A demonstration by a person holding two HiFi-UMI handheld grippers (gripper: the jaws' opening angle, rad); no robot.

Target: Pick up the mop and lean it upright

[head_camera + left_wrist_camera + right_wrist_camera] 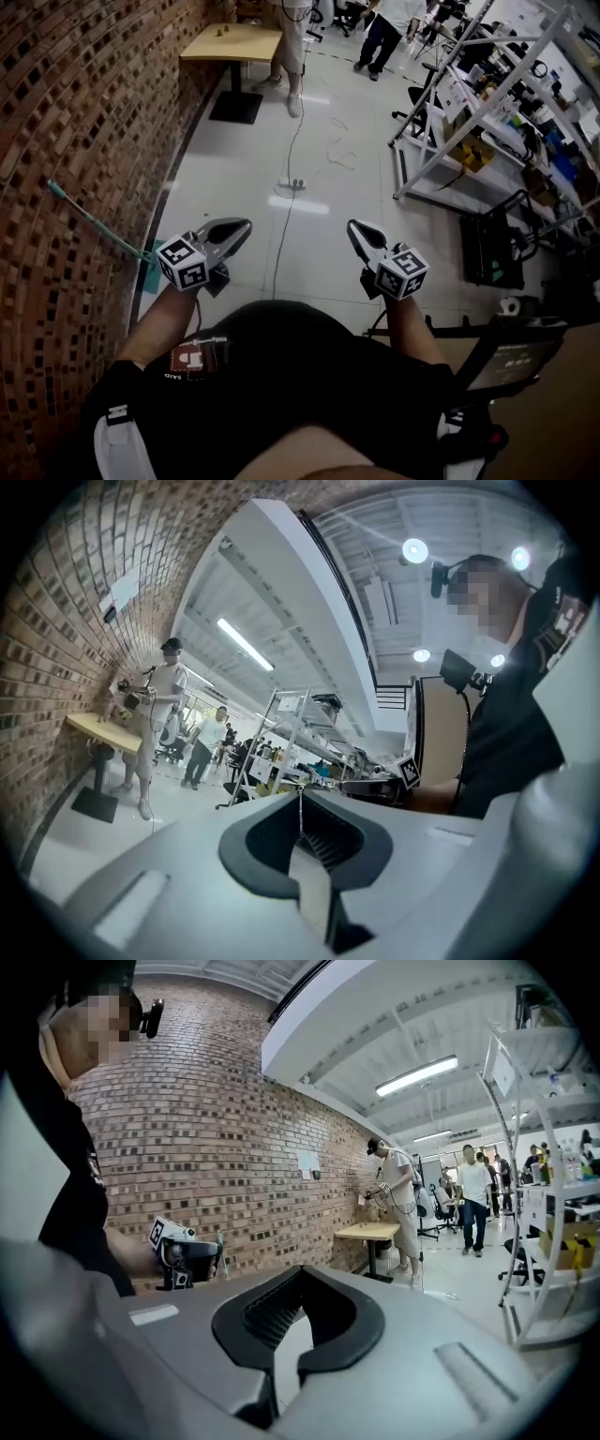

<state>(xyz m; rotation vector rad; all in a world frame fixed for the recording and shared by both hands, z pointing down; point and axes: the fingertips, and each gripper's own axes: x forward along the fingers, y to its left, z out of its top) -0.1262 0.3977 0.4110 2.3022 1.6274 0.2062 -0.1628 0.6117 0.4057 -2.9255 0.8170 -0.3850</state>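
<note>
At the foot of the red-brown brick wall (66,112) on your left, the teal-handled mop (96,221) stands propped. Its thin shaft slants up against the bricks and its teal head sits low where wall meets floor, partly hidden behind the marker cube of your left claw (246,225). That left claw is out in front of you, just to the right of the mop and apart from it, and its own view shows the two grey jaws pressed together with nothing between them. Your right claw (354,228) is held about level with it on the other side, well apart from the mop, and its jaws are likewise closed tight on nothing. Both claws point out over the glossy white floor (234,159), with a gap between them. Ahead of them a white power strip (292,184) lies on the floor, with a thin cable running from it toward you. Farther on, a light wooden bench on a black pedestal foot (234,42) stands against the wall, with a person in pale clothes (293,47) beside it and a person in dark trousers (380,37) farther off. Along your right runs a white metal shelving rack (469,117) crowded with boxes and gear.
</note>
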